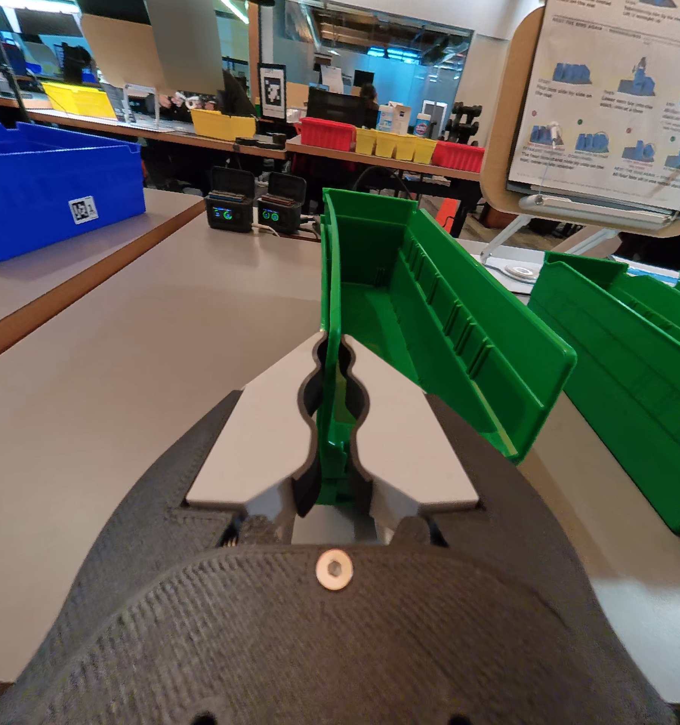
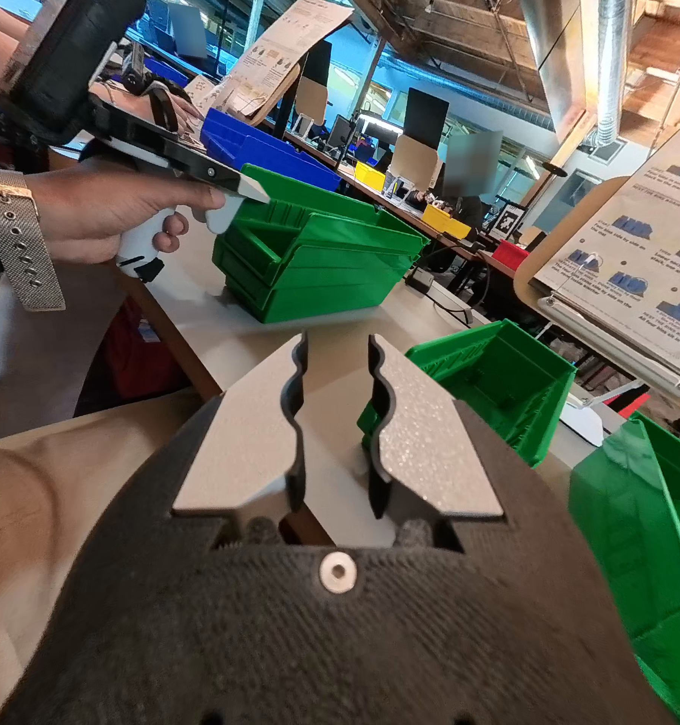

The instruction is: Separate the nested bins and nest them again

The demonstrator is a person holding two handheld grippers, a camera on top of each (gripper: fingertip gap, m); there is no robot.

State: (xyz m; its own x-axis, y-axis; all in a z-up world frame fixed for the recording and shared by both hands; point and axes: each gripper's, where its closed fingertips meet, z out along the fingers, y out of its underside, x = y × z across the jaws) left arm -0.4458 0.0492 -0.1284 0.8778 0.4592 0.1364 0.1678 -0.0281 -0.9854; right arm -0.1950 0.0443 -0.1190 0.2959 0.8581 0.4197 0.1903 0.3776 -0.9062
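Observation:
My left gripper [image 1: 332, 337] is shut on the left side wall of a green bin [image 1: 428, 314], which is tilted. In the right wrist view this gripper [image 2: 258, 194] clamps the top bin of a nested green stack [image 2: 330, 274] on the grey table [image 2: 220, 341], and that bin sits askew in the one below. My right gripper [image 2: 338, 341] is open and empty above the table, its jaws well apart. A single green bin [image 2: 499, 376] stands just right of it, and another green bin [image 2: 644, 549] is at the far right. A loose green bin [image 1: 624, 353] also shows in the left wrist view.
A large blue bin [image 1: 55, 196] stands on the neighbouring table at the left. Two black charger cases [image 1: 228, 208] sit at the table's far edge. An instruction board on a stand [image 1: 613, 98] rises at the back right. A person's hand [image 2: 114, 219] holds the left gripper.

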